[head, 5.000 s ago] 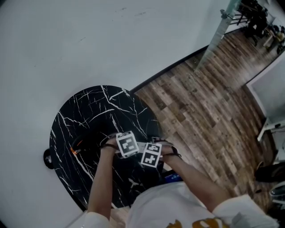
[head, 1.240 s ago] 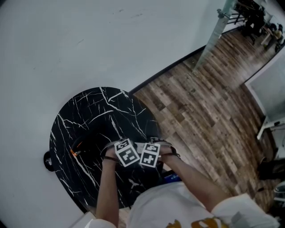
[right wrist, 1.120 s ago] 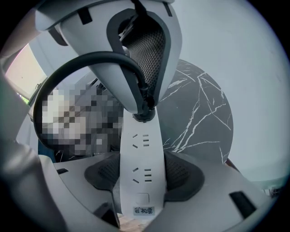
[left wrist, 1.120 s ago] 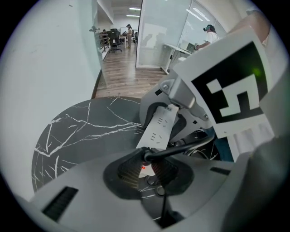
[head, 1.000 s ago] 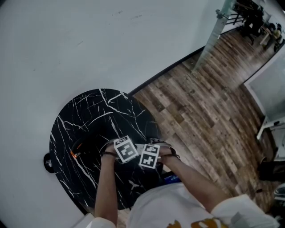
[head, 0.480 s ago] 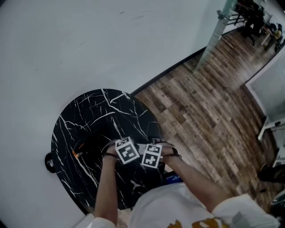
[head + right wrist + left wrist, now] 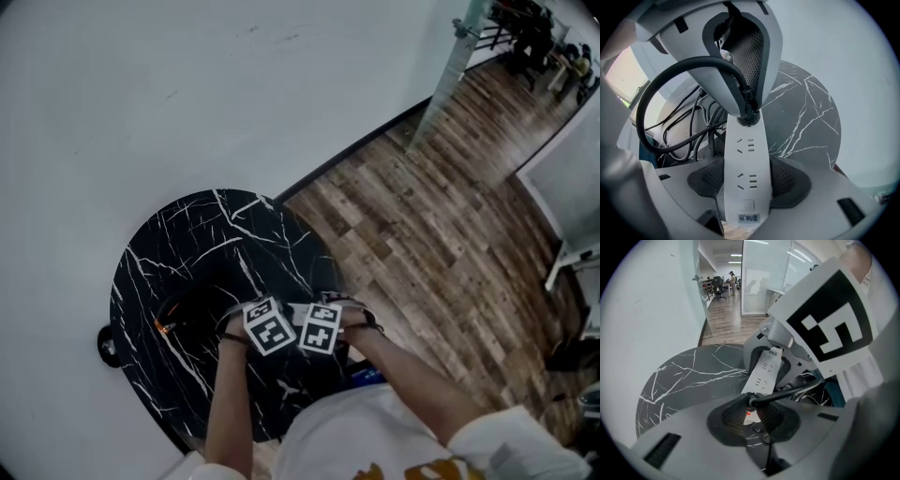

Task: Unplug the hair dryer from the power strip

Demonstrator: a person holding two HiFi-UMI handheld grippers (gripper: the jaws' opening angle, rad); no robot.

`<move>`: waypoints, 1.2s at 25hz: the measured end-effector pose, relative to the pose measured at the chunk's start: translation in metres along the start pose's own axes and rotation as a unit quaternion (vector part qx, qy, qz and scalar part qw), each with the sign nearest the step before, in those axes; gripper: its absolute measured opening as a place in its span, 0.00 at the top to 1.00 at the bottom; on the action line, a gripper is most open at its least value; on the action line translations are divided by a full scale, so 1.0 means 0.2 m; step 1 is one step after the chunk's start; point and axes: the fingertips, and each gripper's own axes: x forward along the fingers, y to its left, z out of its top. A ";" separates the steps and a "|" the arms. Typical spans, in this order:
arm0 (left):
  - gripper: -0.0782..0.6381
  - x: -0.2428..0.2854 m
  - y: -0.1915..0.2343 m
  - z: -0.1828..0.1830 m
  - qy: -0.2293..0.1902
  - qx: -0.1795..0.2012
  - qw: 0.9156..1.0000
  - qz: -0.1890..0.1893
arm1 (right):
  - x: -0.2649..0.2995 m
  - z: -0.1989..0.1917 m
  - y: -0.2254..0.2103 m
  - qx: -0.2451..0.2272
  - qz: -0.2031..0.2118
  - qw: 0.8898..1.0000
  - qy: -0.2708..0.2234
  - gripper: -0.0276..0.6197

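My right gripper (image 7: 747, 180) is shut on a white power strip (image 7: 746, 159), its pads pressing both long sides. A black plug (image 7: 747, 115) sits at the strip's far end, against its last socket. My left gripper (image 7: 751, 408) is shut on that plug (image 7: 752, 401), and its black cable (image 7: 797, 390) leads off to the right. Both point steeply down over the black marble table (image 7: 206, 234). In the head view only the two marker cubes (image 7: 270, 326) show, side by side, hiding the jaws. A dark shape with an orange spot (image 7: 161, 325) lies left of them, too dark to identify.
Several black cables (image 7: 679, 126) loop on the table beside the strip. The round table stands against a white wall (image 7: 141, 94). Wooden floor (image 7: 422, 225) stretches to the right. A dark round thing (image 7: 108, 347) sits by the table's left edge.
The left gripper's cube has tipped slightly and drawn a little nearer the person. The right gripper has kept still. Both grips are unchanged.
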 end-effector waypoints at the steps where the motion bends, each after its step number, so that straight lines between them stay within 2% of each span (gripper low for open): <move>1: 0.81 0.00 0.01 0.01 0.004 0.000 1.000 -0.010 | 0.00 0.00 0.00 0.001 0.000 1.000 -0.002 0.54; 4: 0.81 -0.04 0.07 0.04 0.012 0.010 0.999 -0.028 | 0.01 0.00 0.00 0.003 0.000 1.000 -0.005 0.54; 7: 0.81 -0.04 0.05 -0.01 0.036 -0.020 0.995 -0.088 | 0.01 0.00 0.00 -0.001 0.003 1.000 0.000 0.54; 9: 0.81 -0.04 0.05 0.04 0.014 -0.031 0.992 -0.121 | 0.01 0.00 0.00 0.000 0.003 1.000 -0.002 0.54; 11: 0.80 -0.04 0.05 0.06 0.002 -0.034 0.990 -0.138 | 0.01 0.00 0.00 0.002 0.002 1.000 -0.002 0.54; 13: 0.80 -0.05 0.05 0.04 0.019 -0.028 0.991 -0.129 | 0.01 0.00 0.00 0.002 0.003 1.000 -0.001 0.54; 15: 0.81 -0.06 0.04 -0.01 0.047 -0.006 0.994 -0.096 | 0.00 0.00 0.00 0.002 0.003 1.000 -0.002 0.55; 18: 0.82 -0.03 0.01 0.04 0.021 0.046 0.998 -0.040 | 0.00 0.00 0.00 0.003 0.001 1.000 -0.002 0.54; 20: 0.82 -0.02 0.00 0.02 0.016 0.055 0.998 -0.011 | 0.00 0.00 0.00 0.002 0.001 1.000 -0.001 0.54; 22: 0.82 -0.01 0.00 0.00 0.015 0.052 0.999 0.003 | 0.00 0.00 0.00 0.000 0.001 1.000 0.000 0.54; 25: 0.82 -0.01 0.00 0.01 0.022 0.042 0.999 -0.022 | 0.00 0.00 0.00 -0.001 0.001 1.000 -0.001 0.54; 28: 0.82 -0.04 0.07 0.06 0.032 0.058 0.997 -0.045 | 0.00 0.00 0.00 0.002 0.000 1.000 -0.005 0.54; 30: 0.82 -0.05 0.10 0.04 0.050 0.046 0.995 -0.075 | 0.00 0.00 0.00 0.004 0.001 1.000 -0.004 0.55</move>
